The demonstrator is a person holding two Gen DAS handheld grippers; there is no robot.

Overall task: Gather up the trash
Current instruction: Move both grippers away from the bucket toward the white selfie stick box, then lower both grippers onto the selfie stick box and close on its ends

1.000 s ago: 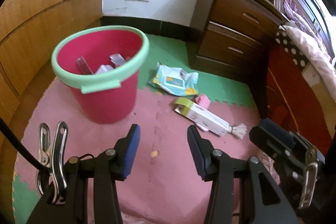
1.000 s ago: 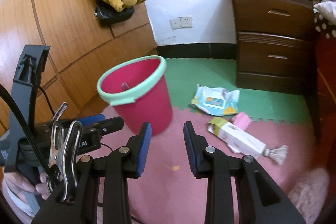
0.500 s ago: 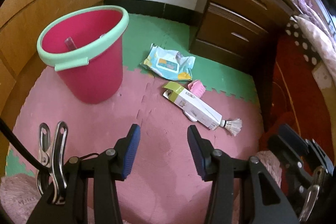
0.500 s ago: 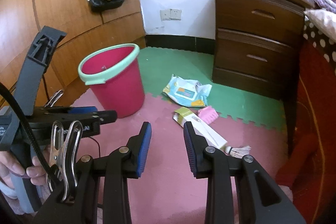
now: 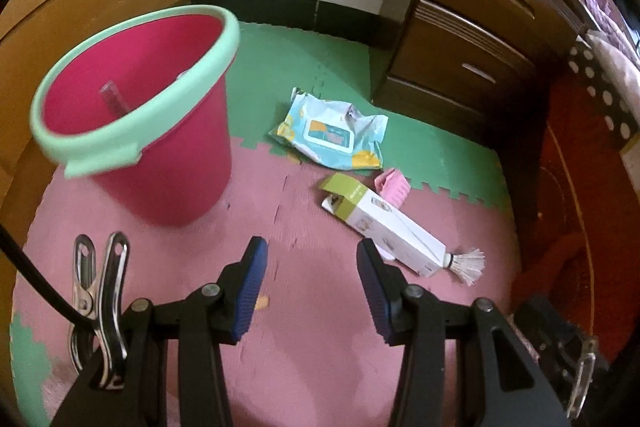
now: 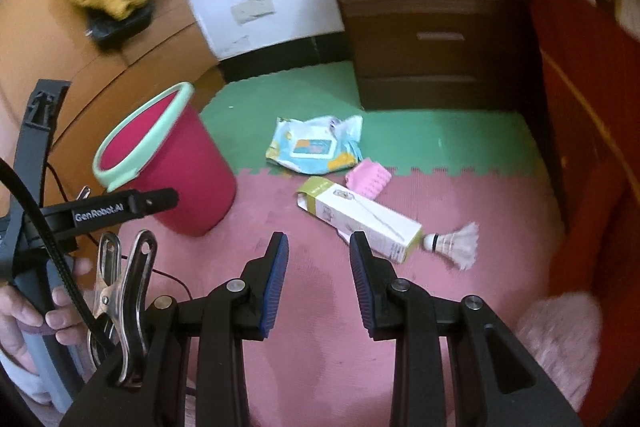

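Bucket (image 5: 160, 163), scraps inside, wipes pack (image 5: 330, 135) outside

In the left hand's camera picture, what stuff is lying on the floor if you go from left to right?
Red bucket → wet wipes pack → white and green box → shuttlecock. The small pink thing overlaps the box, so I leave it out.

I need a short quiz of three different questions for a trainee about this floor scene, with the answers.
1. True or false: both tools, left and right, are open and hold nothing.
2. Which item touches the white box at its far end? A) wipes packet B) shuttlecock C) bucket
3. Fill in: the pink item lies between the wipes packet and the ____.

Key: 1 true; 2 B; 3 white box.
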